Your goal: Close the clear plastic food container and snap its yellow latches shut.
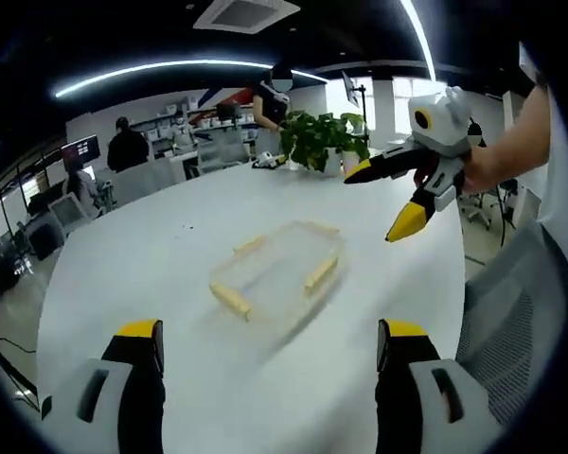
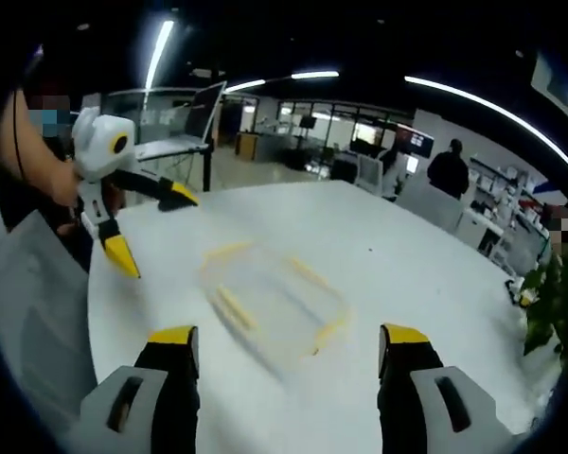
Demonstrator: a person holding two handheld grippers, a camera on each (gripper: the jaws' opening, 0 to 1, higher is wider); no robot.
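Clear rectangular plastic food container (image 1: 279, 271) with yellow latches (image 1: 321, 272) sits mid white round worktop (image 1: 151, 255), untouched; latching seems undone. Left gripper (image 1: 270, 355) and right gripper (image 2: 286, 364) hover spread, empty.

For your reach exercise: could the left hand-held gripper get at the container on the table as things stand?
Probably yes. The container lies on the bare white table straight ahead of the open left hand-held gripper, with nothing between; the right hand-held gripper hangs off to the side.

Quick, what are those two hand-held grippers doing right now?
Left hand-held gripper: open, holding nothing.
Right hand-held gripper: open, holding nothing.
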